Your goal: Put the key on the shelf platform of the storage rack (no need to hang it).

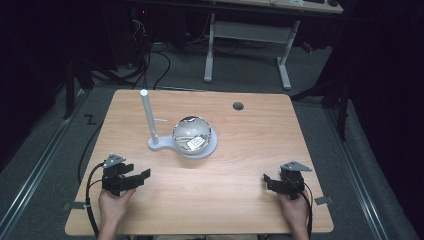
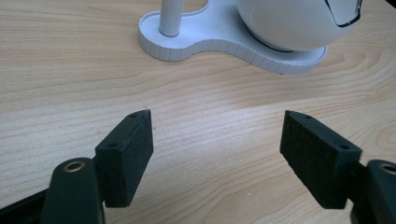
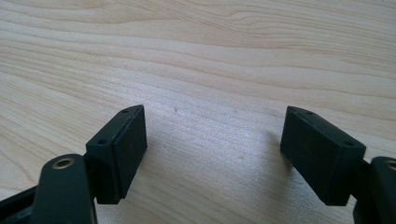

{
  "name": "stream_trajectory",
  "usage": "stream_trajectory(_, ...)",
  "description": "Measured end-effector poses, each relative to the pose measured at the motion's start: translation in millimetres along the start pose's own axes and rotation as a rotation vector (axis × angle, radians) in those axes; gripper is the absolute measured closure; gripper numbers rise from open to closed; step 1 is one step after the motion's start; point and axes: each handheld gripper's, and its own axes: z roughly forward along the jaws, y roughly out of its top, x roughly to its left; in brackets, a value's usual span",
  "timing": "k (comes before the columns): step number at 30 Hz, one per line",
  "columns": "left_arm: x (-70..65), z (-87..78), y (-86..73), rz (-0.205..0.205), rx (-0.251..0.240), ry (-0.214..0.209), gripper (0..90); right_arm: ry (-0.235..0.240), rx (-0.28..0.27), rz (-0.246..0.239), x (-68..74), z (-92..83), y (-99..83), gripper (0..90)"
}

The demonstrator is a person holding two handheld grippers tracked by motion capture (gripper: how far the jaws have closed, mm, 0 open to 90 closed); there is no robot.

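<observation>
Both grippers stand open and empty; the white stand (image 1: 183,145) lies at two o'clock from the nearer left gripper (image 1: 134,176), and at ten o'clock from the right gripper (image 1: 270,181).

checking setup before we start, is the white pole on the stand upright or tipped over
Upright. In the high view the white pole rises from the narrow end of the white base, beside the round globe, leaning only slightly.

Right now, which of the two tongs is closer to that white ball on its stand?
Left. The left tongs sit just below-left of the white ball, pointing toward it. The right tongs rest farther off, near the table's lower right.
</observation>
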Motion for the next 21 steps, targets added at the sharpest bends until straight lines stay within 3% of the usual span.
stream_trajectory(3, 0.0, 0.6, -1.7, -0.032, 0.001, 0.019, 25.9, 0.0, 0.0, 0.0, 0.0, 0.0, 0.0, 23.1)
stream_trajectory(5, 2.2, 1.3, -2.0, -0.018, 0.005, 0.01, 25.9, 0.0, 0.0, -0.001, -0.1, 0.1, 0.0, 23.1)
stream_trajectory(11, 2.6, 3.2, -6.2, -0.027, 0.015, 0.013, 25.9, 0.0, 0.0, 0.0, 0.0, 0.0, 0.0, 23.1)
stream_trajectory(12, 3.8, 3.8, -7.3, -0.004, 0.009, 0.007, 25.9, 0.0, 0.0, 0.0, 0.0, 0.1, 0.0, 23.1)
stream_trajectory(13, 3.0, 4.2, -8.9, -0.016, 0.004, 0.017, 25.9, 0.0, 0.0, 0.0, 0.0, 0.0, 0.0, 23.1)
stream_trajectory(17, 6.4, 6.9, -15.8, 0.043, -0.005, 0.009, 25.8, 0.0, 0.0, 0.0, 0.0, 0.1, 0.0, 23.1)
stream_trajectory(21, 6.9, 9.2, -22.7, 0.035, -0.01, 0.027, 25.8, 0.0, 0.0, 0.0, 0.0, 0.0, 0.0, 23.1)
